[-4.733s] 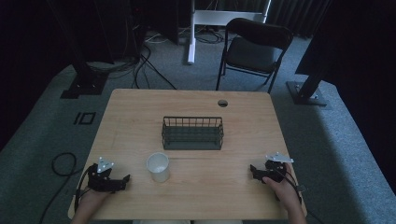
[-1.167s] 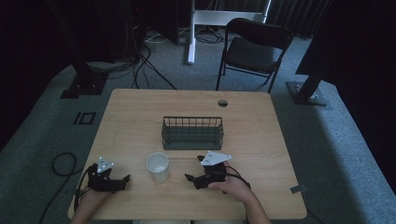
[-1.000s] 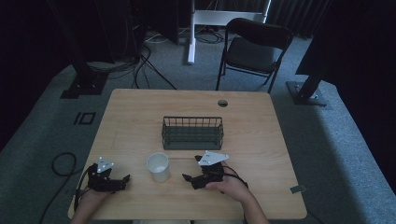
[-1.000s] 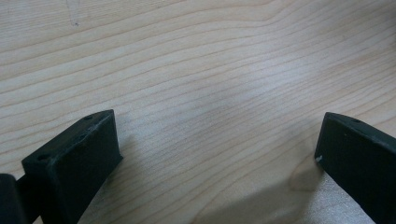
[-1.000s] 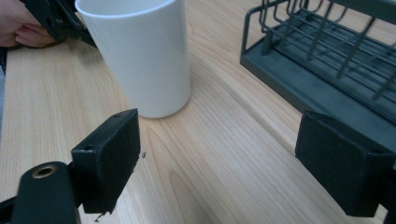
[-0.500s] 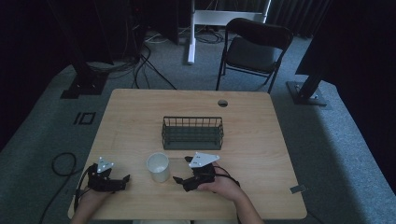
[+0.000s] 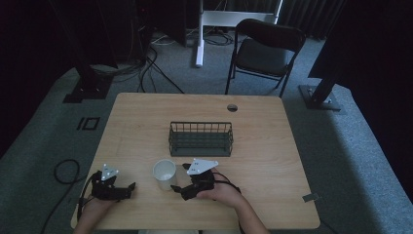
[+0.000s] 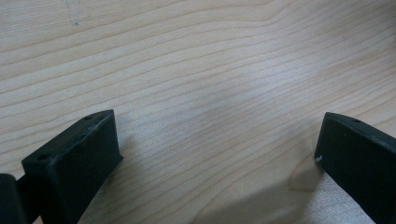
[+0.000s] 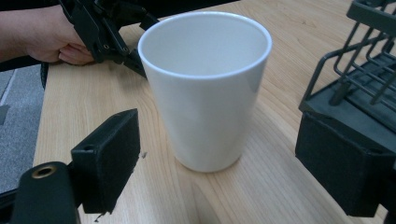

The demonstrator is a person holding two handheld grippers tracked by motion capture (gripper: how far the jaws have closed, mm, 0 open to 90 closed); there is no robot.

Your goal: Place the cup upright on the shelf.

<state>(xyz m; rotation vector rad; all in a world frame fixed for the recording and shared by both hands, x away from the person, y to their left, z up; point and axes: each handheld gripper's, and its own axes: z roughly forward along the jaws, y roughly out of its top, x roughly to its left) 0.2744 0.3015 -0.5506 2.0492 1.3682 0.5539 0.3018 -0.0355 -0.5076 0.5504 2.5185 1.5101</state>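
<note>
The right gripper (image 7: 181, 184) sits low on the wooden table (image 7: 272, 146) with its jaws spread wide, wider than the white cup (image 9: 205, 84) right in front of them. From the right gripper view the cup stands upright on the wood, lined up with the gap between the two black jaws but just ahead of them, not touching either. It's a plain white tumbler, no handle, smooth and a bit glossy, tapering toward the base, and it looks empty inside. In the high view the same cup (image 7: 164, 173) is just off the jaw tips on the side toward the other hand.

Beyond the right-hand jaw, close by, is a dark wire basket (image 9: 364, 60) with a solid dark base; from above the basket (image 7: 200, 139) sits further out on the table past the grey plate on the gripper.

The left gripper (image 7: 127, 187) is past the cup, held by a hand (image 9: 56, 39) resting at the table edge. Its own view shows both jaws (image 8: 205, 154) well apart with nothing but bare wood grain between them.
</note>
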